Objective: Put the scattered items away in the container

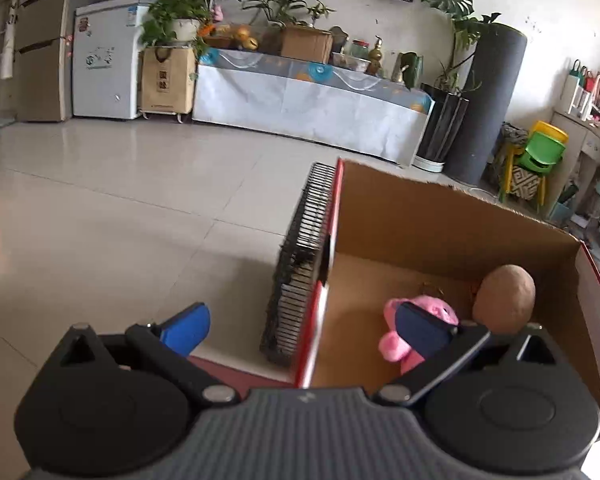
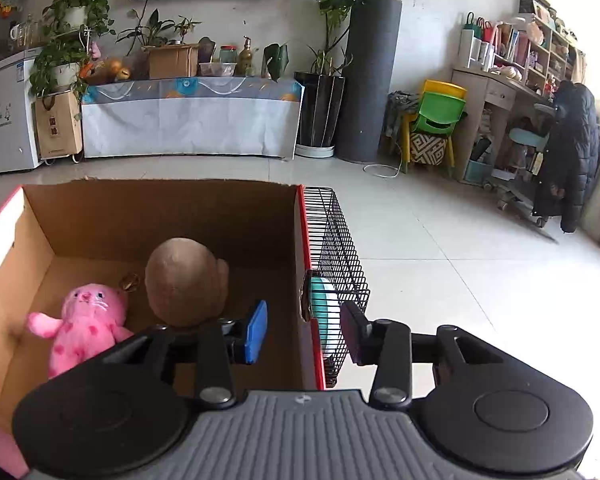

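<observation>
An open cardboard box point(image 1: 440, 216) point(image 2: 160, 216) with red outer edges stands on the tiled floor. Inside lie a pink plush toy point(image 1: 396, 350) point(image 2: 88, 320), a brown egg-shaped object point(image 1: 504, 300) point(image 2: 186, 284) and a small gold trinket point(image 2: 129, 281). My left gripper point(image 1: 304, 328) is open wide astride the box's left wall, one finger outside and the other inside in front of the plush. My right gripper point(image 2: 305, 332) is open astride the right wall, its blue pad point(image 2: 256, 332) inside the box, with the pads clear of the wall.
A black wire rack point(image 1: 304, 248) point(image 2: 336, 248) leans along the box's outer side, holding a teal-and-white plate point(image 2: 324, 312). Farther off are a cloth-covered cabinet point(image 2: 188, 116) with plants, a white freezer point(image 1: 104, 68), stacked small chairs point(image 2: 436, 120) and a desk point(image 2: 500, 92).
</observation>
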A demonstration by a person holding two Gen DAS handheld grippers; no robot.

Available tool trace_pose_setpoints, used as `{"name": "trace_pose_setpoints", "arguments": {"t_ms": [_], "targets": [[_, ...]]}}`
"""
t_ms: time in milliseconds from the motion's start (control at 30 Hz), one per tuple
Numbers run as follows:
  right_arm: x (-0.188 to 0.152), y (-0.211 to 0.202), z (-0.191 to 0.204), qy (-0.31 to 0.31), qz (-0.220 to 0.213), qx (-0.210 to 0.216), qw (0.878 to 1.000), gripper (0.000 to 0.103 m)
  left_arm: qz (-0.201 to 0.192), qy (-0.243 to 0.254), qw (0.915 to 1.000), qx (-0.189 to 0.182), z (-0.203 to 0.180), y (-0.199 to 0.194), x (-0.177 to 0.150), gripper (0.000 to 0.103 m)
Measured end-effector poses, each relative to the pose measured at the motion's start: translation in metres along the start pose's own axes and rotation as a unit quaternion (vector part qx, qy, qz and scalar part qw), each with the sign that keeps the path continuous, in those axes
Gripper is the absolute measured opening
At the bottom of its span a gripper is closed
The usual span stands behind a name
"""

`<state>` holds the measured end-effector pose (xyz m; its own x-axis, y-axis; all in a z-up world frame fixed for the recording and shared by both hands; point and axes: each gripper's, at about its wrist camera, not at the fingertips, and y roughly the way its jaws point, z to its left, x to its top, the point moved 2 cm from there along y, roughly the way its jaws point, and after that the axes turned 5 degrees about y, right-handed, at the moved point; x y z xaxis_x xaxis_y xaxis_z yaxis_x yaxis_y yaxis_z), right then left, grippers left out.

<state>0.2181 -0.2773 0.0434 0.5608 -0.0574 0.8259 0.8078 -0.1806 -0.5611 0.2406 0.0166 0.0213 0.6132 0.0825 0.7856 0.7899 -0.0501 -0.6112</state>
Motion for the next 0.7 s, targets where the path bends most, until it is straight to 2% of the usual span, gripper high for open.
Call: {"name": "trace_pose_setpoints", "arguments": {"t_ms": [300, 400, 600, 700], "targets": [[-0.005, -0.049, 0.004, 0.008, 0.022, 0.022, 0.999, 0.049, 0.024, 0.016, 0.9995, 0.01, -0.008, -0.049, 0.002, 0.103], [-0.013, -0.065, 0.004, 0.011, 0.04, 0.034, 0.999, 0.053, 0.035, 0.027, 0.999, -0.001, -0.016, -0.065, -0.006, 0.103], [-0.033, -0.085, 0.008, 0.0, 0.07, 0.045, 0.997, 0.053, 0.08, 0.049, 0.9955, -0.016, -0.031, -0.078, -0.032, 0.103], [-0.04, -0.091, 0.009, 0.005, 0.085, 0.049, 0.995, 0.053, 0.09, 0.061, 0.994, -0.018, -0.036, -0.085, -0.042, 0.103]]}}
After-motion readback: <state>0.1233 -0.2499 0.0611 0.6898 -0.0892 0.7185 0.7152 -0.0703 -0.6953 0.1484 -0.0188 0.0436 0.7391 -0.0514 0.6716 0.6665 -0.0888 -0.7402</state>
